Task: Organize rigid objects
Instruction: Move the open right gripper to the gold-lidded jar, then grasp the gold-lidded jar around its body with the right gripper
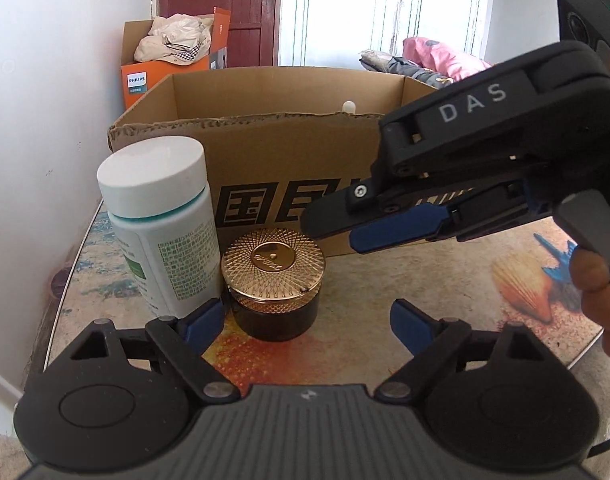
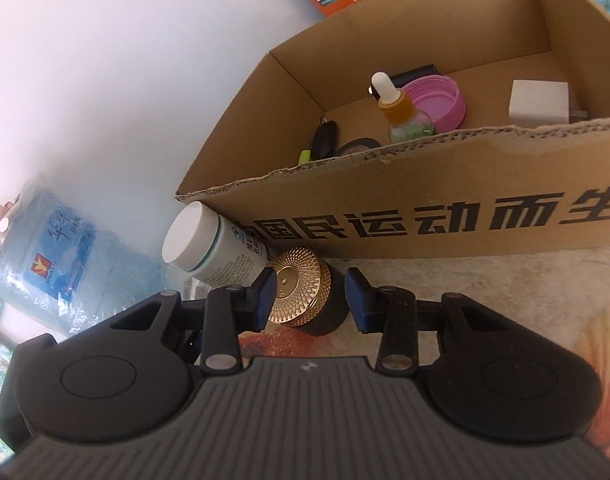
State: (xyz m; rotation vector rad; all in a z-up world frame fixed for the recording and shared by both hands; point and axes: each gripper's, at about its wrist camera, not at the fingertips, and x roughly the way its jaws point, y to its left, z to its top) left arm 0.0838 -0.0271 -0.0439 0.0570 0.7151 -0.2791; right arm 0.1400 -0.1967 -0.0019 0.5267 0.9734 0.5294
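Note:
A dark jar with a gold patterned lid [image 1: 273, 282] stands on the table next to a white pill bottle [image 1: 161, 224], in front of an open cardboard box [image 1: 265, 152]. My left gripper [image 1: 305, 322] is open, low on the table, with the jar just ahead between its pads. My right gripper [image 2: 310, 296] is open and hovers above the jar [image 2: 305, 296], its pads on either side of the lid; it also shows in the left wrist view [image 1: 341, 224]. The bottle [image 2: 213, 244] leans beside the jar in the right wrist view.
The box [image 2: 425, 208] holds a dropper bottle [image 2: 401, 108], a pink lid [image 2: 441, 100], a white adapter [image 2: 539, 104], black tape and small dark items. An orange Philips box [image 1: 145, 80] stands behind. A water jug [image 2: 53, 252] is at the left. The wall is close on the left.

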